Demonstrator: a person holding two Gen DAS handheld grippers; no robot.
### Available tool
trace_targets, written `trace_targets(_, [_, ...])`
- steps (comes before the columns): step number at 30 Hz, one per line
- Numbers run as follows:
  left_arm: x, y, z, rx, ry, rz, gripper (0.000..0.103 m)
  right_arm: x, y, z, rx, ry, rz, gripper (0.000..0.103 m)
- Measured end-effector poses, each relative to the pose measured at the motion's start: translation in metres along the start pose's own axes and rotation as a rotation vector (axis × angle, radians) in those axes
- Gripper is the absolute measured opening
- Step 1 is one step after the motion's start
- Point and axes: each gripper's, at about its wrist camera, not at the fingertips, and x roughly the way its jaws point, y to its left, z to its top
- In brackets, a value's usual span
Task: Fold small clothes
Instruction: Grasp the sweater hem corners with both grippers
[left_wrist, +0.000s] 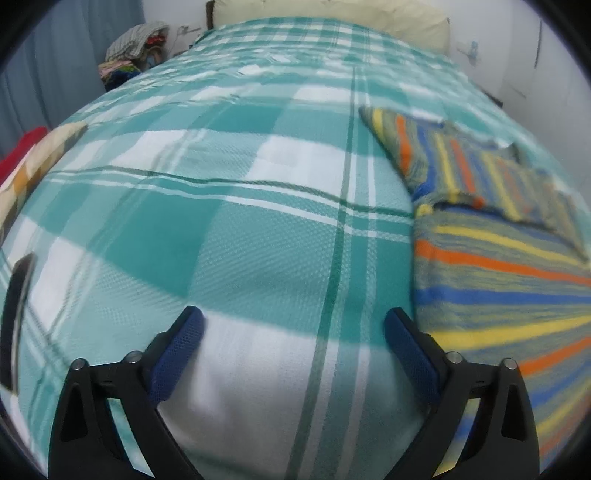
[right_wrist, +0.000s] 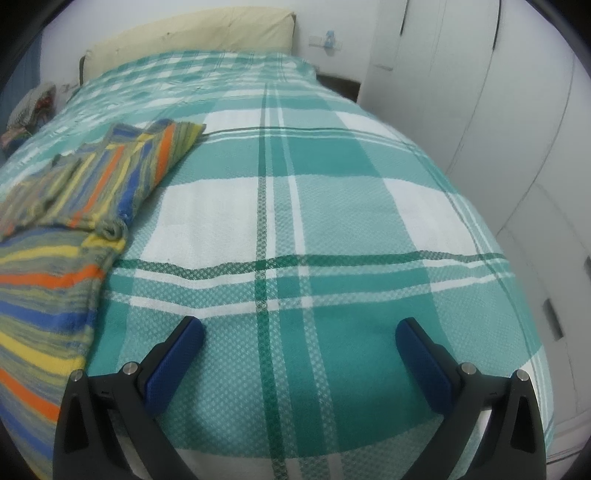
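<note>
On bed (left_wrist: 229, 206): striped garment (left_wrist: 498, 266), sleeves folded in. Left gripper (left_wrist: 293, 325) and right gripper (right_wrist: 299, 332) spread, empty.

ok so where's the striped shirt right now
The striped shirt lies on the teal plaid bedspread, between the two open grippers: right of the left gripper, left of the right gripper.

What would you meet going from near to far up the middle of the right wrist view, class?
Right gripper, open, with nothing between its fingers → teal checked blanket → cream pillow at the head of the bed → white wall.
</note>
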Motion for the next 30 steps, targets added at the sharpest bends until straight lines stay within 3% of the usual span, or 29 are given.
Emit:
trace_targets(3, [-0.042, 0.005, -0.015, 0.017, -0.009, -0.139, 0.1, -0.036, -0.017, 0.002, 0.03, -0.004, 0.152, 0.097])
trace_targets(4, [-0.054, 0.002, -0.027, 0.049, 0.024, -0.19, 0.101, -0.056, -0.019, -0.002, 0.002, -0.015, 0.205, 0.097])
trace_targets(6, [-0.067, -0.009, -0.054, 0.136, 0.106, -0.237, 0.101, -0.089, -0.018, -0.016, -0.071, 0.043, 0.352, 0.097])
trace_targets(8, [-0.077, -0.022, -0.088, 0.24, 0.159, -0.226, 0.1, -0.11, -0.015, -0.042, -0.11, 0.158, 0.487, 0.097])
trace_targets(10, [-0.083, -0.033, -0.118, 0.309, 0.193, -0.205, 0.1, -0.128, -0.01, -0.081, -0.143, 0.279, 0.564, 0.097])
trace_targets(14, [-0.089, -0.047, -0.142, 0.366, 0.205, -0.153, 0.099, -0.137, 0.003, -0.135, -0.162, 0.399, 0.624, 0.093])
trace_targets(17, [-0.086, -0.051, -0.142, 0.351, 0.242, -0.167, 0.08, -0.123, 0.023, -0.155, -0.188, 0.438, 0.626, 0.079])
trace_targets(18, [-0.086, -0.051, -0.142, 0.351, 0.25, -0.162, 0.075, -0.116, 0.028, -0.159, -0.184, 0.446, 0.623, 0.067])
trace_targets(19, [-0.086, -0.052, -0.144, 0.359, 0.261, -0.158, 0.055, -0.109, 0.033, -0.161, -0.177, 0.458, 0.62, 0.056])
trace_targets(20, [-0.088, -0.051, -0.144, 0.365, 0.274, -0.163, 0.021, -0.109, 0.037, -0.165, -0.174, 0.478, 0.627, 0.014])
trace_targets(21, [-0.089, -0.05, -0.144, 0.362, 0.29, -0.176, 0.004, -0.106, 0.039, -0.166, -0.17, 0.501, 0.646, 0.005])
trace_targets(23, [-0.096, -0.045, -0.141, 0.332, 0.308, -0.212, 0.004, -0.11, 0.039, -0.161, -0.154, 0.521, 0.681, 0.006])
trace_targets(26, [-0.109, -0.034, -0.118, 0.259, 0.308, -0.291, 0.004, -0.122, 0.026, -0.136, -0.112, 0.483, 0.718, 0.006])
trace_targets(30, [-0.119, -0.034, -0.053, 0.192, 0.245, -0.392, 0.004, -0.131, 0.02, -0.084, -0.043, 0.382, 0.789, 0.006])
